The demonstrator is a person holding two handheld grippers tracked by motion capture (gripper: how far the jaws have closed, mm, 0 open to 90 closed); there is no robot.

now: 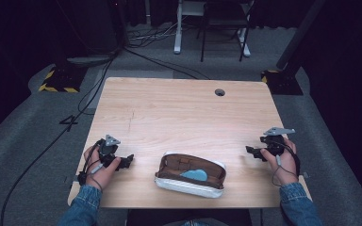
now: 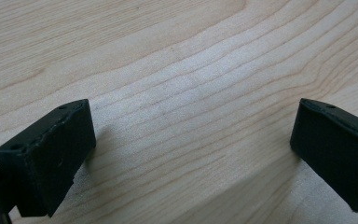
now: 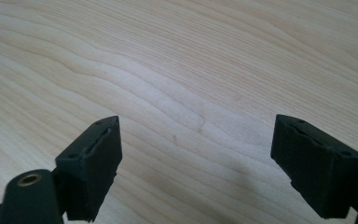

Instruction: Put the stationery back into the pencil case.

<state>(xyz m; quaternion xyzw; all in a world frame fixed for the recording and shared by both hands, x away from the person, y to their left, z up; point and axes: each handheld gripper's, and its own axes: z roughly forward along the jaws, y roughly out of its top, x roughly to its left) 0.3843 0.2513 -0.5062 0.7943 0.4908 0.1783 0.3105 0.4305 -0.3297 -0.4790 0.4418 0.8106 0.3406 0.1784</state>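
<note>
The open case (image 1: pixel 190 175) lies on the table (image 1: pixel 179 113) between both grippers. The left gripper (image 1: pixel 128 161) and right gripper (image 1: pixel 250 150) are wide open and hold nothing.

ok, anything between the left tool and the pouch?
Nothing: bare table between the left tool and the open pouch, seen in the high view.

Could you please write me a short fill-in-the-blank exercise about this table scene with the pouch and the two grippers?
1. The pouch lies near the table's front edge, between the left gripper and the ____ gripper.
2. The pouch is unzipped, and a ____ thing shows inside it.
3. The fingers of the left gripper stand ____, with bare wood between them.
4. The right gripper holds ____.

Missing words: right; blue; open; nothing
</note>
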